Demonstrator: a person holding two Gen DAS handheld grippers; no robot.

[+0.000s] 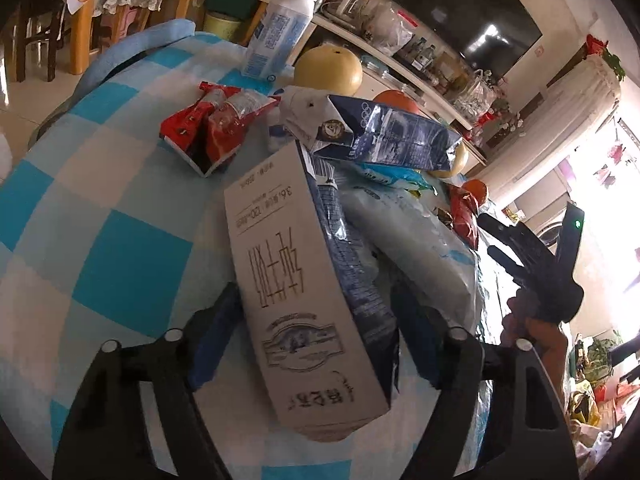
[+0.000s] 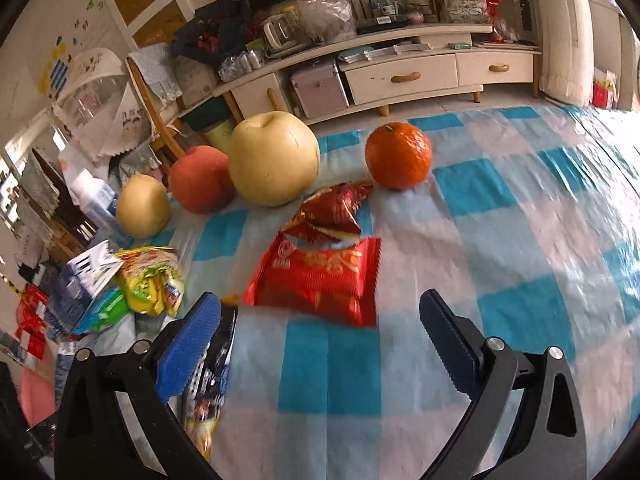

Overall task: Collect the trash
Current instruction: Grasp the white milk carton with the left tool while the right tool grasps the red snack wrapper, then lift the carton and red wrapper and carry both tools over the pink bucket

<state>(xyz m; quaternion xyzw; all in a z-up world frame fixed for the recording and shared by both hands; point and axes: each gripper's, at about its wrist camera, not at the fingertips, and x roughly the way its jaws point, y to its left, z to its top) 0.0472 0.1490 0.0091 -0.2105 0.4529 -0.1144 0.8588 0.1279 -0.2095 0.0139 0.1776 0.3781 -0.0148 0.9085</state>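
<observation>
L fingers [image 1: 320,344] clamped on milk carton [image 1: 308,280] | R fingers [image 2: 320,320] apart, nr red wrapper [image 2: 320,276]

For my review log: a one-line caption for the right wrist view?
Open right gripper over the checked tablecloth, facing a red snack wrapper, with pears, an apple and an orange behind.

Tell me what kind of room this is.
Most likely a home living room: a long white TV cabinet with drawers, a dark television above it, and a table under a blue checked cloth holding fruit and snack wrappers.
</observation>
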